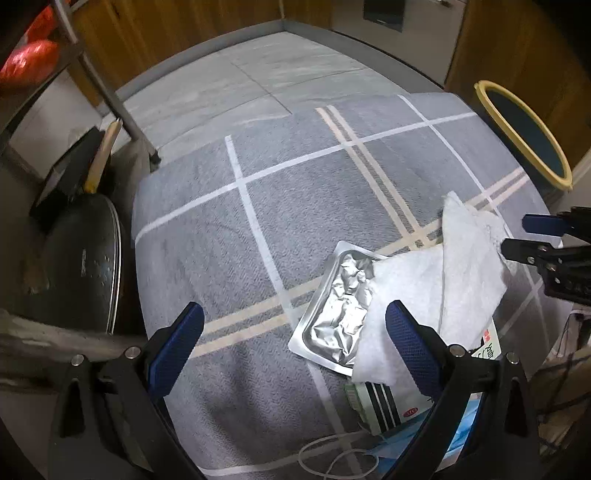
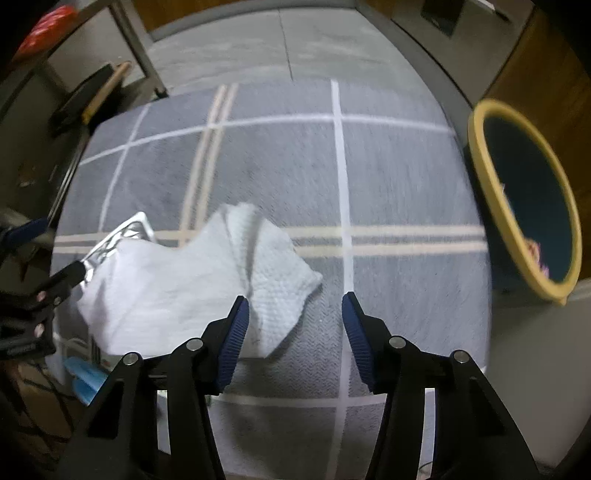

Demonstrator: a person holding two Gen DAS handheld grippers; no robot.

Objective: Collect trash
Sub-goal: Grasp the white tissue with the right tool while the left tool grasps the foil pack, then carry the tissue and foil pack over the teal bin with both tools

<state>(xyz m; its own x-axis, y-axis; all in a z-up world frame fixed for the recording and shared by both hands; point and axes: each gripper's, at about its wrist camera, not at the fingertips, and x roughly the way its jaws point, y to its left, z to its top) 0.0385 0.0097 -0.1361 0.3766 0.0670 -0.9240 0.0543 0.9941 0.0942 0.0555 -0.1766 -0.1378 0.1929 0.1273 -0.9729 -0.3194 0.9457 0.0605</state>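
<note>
A white paper towel (image 1: 436,291) lies crumpled on the grey plaid cloth (image 1: 258,229), partly covering a silver foil pouch (image 1: 336,310). A green-and-white wrapper (image 1: 380,406) and a blue face mask (image 1: 395,443) lie below them. My left gripper (image 1: 295,336) is open and empty, just short of the pouch. My right gripper (image 2: 295,321) is open and empty, its left finger at the towel (image 2: 184,284) edge. The pouch (image 2: 125,236) peeks out at the left there. The yellow-rimmed bin (image 2: 528,206) stands to the right; it also shows in the left wrist view (image 1: 524,136).
A black round pan (image 1: 81,266) and a wooden-handled tool (image 1: 103,155) stand left of the cloth, beside a metal rack leg (image 1: 122,107). Grey floor tiles (image 1: 266,70) and wooden cabinets (image 1: 177,26) lie beyond. Cables (image 1: 565,373) lie at the lower right.
</note>
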